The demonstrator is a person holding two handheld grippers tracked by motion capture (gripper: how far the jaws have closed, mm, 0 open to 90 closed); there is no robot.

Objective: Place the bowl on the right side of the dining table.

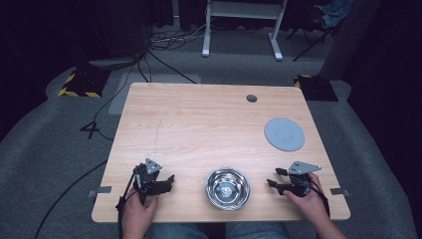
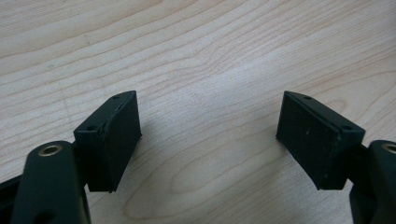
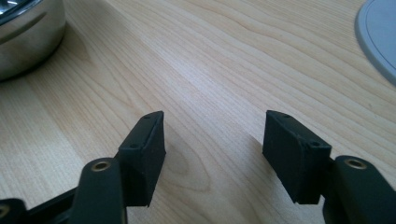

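Observation:
A shiny steel bowl point(image 1: 228, 188) stands near the front edge of the wooden table point(image 1: 199, 124), between my two hands. My left gripper point(image 1: 171, 179) rests on the table to the bowl's left, jaws wide apart with bare wood between them point(image 2: 208, 126). My right gripper point(image 1: 275, 178) rests to the bowl's right and points toward it, open with nothing between its jaws point(image 3: 212, 140). In the right gripper view the bowl point(image 3: 25, 32) sits at the upper left, apart from the jaws. A flat grey disc point(image 1: 284, 133) lies at the table's right, and its edge point(image 3: 380, 32) shows at the upper right.
A small round hole point(image 1: 252, 98) is in the table near its far edge. Beyond the table are grey carpet, trailing cables point(image 1: 164, 55) and a white desk frame point(image 1: 244, 25). Yellow-and-black striped bases point(image 1: 79, 84) stand off both far corners.

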